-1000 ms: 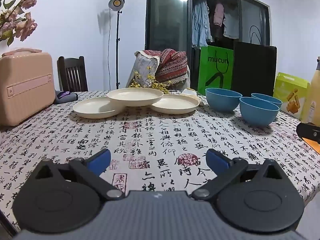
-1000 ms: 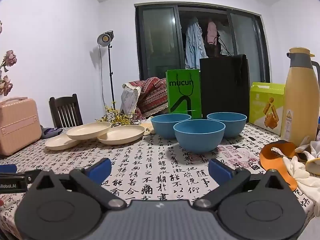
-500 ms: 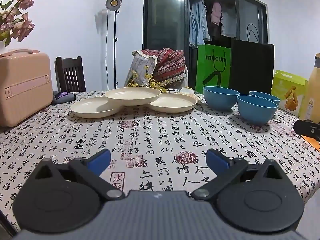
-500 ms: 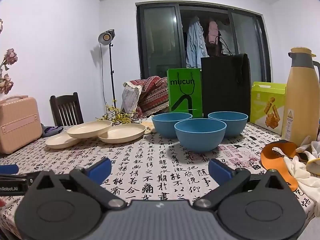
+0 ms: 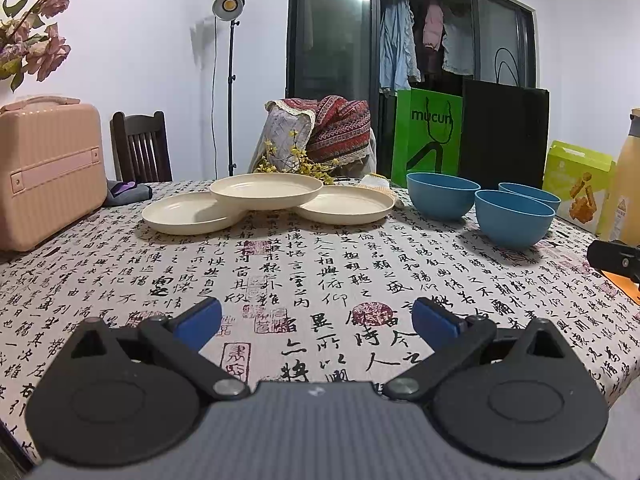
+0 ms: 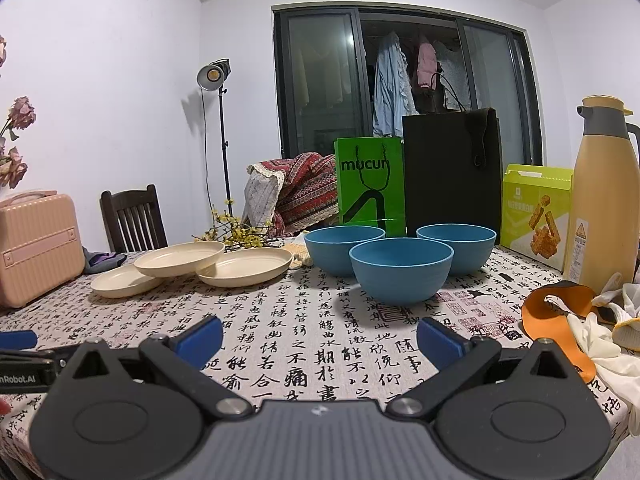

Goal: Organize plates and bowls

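Cream plates (image 5: 266, 191) overlap at centre frame, blue bowls (image 5: 514, 218) to their right; both look light, stiff, slick, best pinched at the rim. Left gripper (image 5: 316, 320) and right gripper (image 6: 320, 338) gape empty at lower frame.

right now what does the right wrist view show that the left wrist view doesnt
Only the right wrist view shows the whole yellow jug, the white gloves by the orange strap, and the left gripper at its edge. Only the left wrist view shows the right gripper at its right edge. Both show three cream plates, three blue bowls, the pink case and the green bag. Both grippers are open and empty.
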{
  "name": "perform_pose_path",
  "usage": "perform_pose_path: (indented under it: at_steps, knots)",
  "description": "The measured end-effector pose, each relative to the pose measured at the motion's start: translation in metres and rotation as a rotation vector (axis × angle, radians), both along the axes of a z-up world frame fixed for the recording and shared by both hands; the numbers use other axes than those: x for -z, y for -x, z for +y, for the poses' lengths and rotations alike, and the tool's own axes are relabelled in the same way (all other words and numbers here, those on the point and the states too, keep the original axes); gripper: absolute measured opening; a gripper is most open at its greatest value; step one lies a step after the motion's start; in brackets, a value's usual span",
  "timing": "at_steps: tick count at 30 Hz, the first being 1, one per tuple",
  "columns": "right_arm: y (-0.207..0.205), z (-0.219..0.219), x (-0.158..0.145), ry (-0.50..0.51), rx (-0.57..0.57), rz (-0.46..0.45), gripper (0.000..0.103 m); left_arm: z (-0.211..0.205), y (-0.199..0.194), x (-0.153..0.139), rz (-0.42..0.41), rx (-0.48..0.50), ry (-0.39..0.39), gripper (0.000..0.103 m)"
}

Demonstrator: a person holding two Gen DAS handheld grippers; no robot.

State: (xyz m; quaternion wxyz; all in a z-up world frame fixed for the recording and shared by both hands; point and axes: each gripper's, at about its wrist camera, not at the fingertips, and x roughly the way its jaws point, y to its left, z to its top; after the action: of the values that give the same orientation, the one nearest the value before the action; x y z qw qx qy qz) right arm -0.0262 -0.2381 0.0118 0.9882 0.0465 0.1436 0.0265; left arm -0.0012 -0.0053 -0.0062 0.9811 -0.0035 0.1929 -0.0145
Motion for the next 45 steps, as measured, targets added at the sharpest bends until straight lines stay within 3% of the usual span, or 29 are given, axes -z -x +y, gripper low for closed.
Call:
perform_pose_path:
  at_steps: [45]
  knots:
    - [-0.0001, 0.002, 0.003, -0.003, -0.001, 0.008, 0.103, 0.0038, 0.002, -0.0004, -0.004, -0.006, 0.02, 0.103]
